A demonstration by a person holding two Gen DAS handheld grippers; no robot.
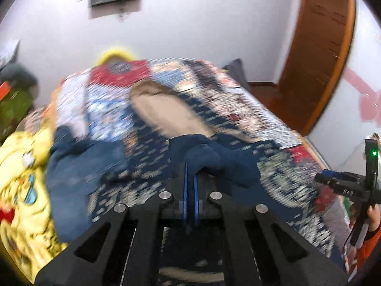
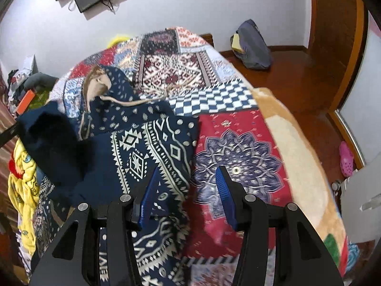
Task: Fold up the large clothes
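A navy hoodie [image 2: 147, 138] with white geometric print and a beige-lined hood [image 2: 95, 83] lies spread on the patchwork quilt [image 2: 238, 143] of a bed. My left gripper [image 1: 190, 168] is shut on the hoodie's plain navy sleeve cuff [image 1: 214, 157] and holds it lifted over the body of the garment; that view is blurred by motion. The raised sleeve [image 2: 52, 138] shows at the left of the right wrist view. My right gripper [image 2: 188, 170] hangs open above the hoodie's right edge, nothing between its fingers.
A yellow cartoon-print cloth [image 2: 23, 178] is bunched at the bed's left side. A beige blanket [image 2: 293, 143] drapes over the right edge. A grey bag [image 2: 254, 47] and a pink shoe [image 2: 346, 158] sit on the wooden floor. A person's hand [image 1: 373, 217] holds the other gripper.
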